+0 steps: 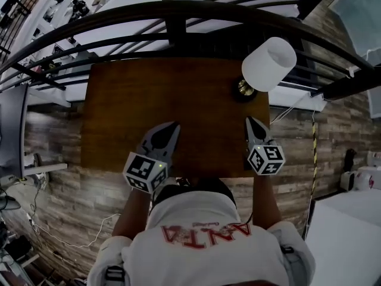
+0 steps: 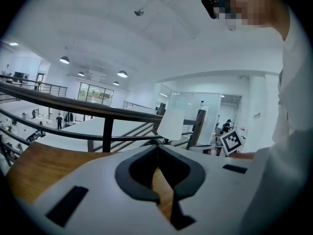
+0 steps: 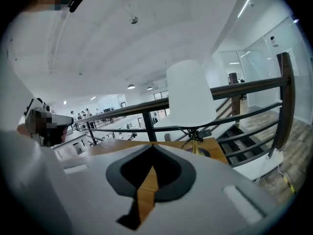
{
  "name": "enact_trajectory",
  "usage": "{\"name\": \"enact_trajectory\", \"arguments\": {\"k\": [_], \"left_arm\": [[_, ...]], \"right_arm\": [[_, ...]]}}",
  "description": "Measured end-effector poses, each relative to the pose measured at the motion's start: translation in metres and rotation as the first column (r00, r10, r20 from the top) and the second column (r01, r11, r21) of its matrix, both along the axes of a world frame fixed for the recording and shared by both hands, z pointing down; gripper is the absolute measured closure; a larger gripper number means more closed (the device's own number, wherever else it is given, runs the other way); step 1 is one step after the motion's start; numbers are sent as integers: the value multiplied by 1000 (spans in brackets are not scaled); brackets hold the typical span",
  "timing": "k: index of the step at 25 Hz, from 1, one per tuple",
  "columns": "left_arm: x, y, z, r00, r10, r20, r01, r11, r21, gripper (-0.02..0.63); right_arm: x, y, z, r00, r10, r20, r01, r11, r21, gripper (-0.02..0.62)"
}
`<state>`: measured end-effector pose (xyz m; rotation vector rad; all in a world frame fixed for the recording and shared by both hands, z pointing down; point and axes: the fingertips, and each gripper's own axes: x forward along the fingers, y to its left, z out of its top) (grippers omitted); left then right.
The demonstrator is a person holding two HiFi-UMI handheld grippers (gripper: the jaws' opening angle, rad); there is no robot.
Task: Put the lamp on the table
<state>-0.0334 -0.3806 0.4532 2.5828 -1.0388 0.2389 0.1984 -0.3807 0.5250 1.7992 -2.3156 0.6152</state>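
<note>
Head view: lamp (image 1: 269, 63) stands upright at the tabletop's far right corner, white shade, brass base, close to the railing (image 1: 178, 16). Left gripper (image 1: 171, 127) is over the table (image 1: 149, 100) near its front edge, jaws together, nothing between. Right gripper (image 1: 250, 121) is by the right edge, short of the lamp, jaws closed, empty. Only readable text: red "ANTA" on the person's shirt (image 1: 202, 243).

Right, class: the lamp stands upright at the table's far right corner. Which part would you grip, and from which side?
Probably the thin brass stem between the white shade and the dark round base, with the right gripper coming level from the table's near side. The shade looks too wide for the jaws, the base lies flat, and a railing stands behind the lamp.
</note>
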Motion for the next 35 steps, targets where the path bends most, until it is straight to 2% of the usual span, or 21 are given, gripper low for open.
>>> {"name": "enact_trajectory", "arguments": {"k": [7,15,23,35], "left_arm": [[-18,27,-33,999,32,-36,-29,997,76,597],[-38,56,-70,997,45,-54,-37,988,152,597],[-57,68,-85,997,45,-59,-33,980,195,597],[-54,65,-89,996,61,-70,-45,978,203,597]], "right_arm": [[-33,35,-74,1000,-11,-19,13,994,112,594],[-57,72,-148,998,-5,-68,21,971,237,594],[-76,81,-161,994,-10,-111,40,962,269,594],[-74,76,-171,988,0,-153,46,954,296,594]]}}
